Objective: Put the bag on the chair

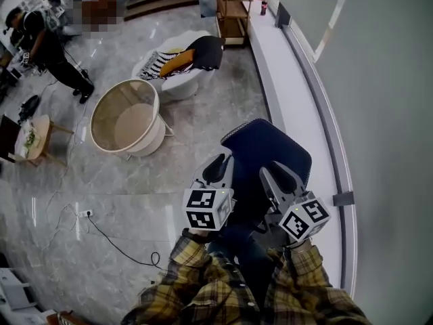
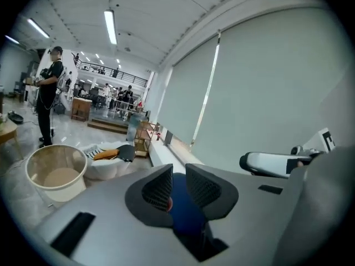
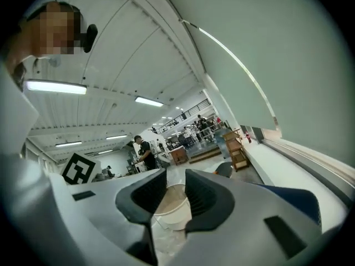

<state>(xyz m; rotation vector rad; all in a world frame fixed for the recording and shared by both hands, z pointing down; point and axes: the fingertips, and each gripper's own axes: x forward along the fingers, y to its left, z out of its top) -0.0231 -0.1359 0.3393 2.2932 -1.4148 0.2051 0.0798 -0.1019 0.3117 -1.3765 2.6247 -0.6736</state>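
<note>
Well, over at the far left the round white tub chair [image 1: 101,107] is holding a beige cushion [image 1: 132,128] in its bowl. Just beyond it the white armchair [image 1: 177,81] is carrying a striped cushion [image 1: 157,63], an orange cushion [image 1: 177,62] and a black item [image 1: 206,51], all heaped on its seat. At the far end a wooden shelf unit [image 1: 233,9] is standing, with a red bottle [image 1: 262,5] sitting on the white ledge [image 1: 270,66] just beside it.

Nearer, a person in plaid sleeves [image 1: 203,283] is holding both grippers low at the dark blue bag [image 1: 267,147], which is sitting between them, close beside the ledge on the right. I cannot tell whether it is resting on the floor or hanging.

The left gripper [image 1: 218,169] is sitting at the bag's left edge. Its fingers are pinching the blue fabric, which is filling the narrow gap between the pads.

The right gripper [image 1: 284,179] is hovering at the bag's near right part. Its fingers are standing apart with nothing between them. Only the floor and the tub chair are showing through the gap, and the bag is lying off to their right.
</note>
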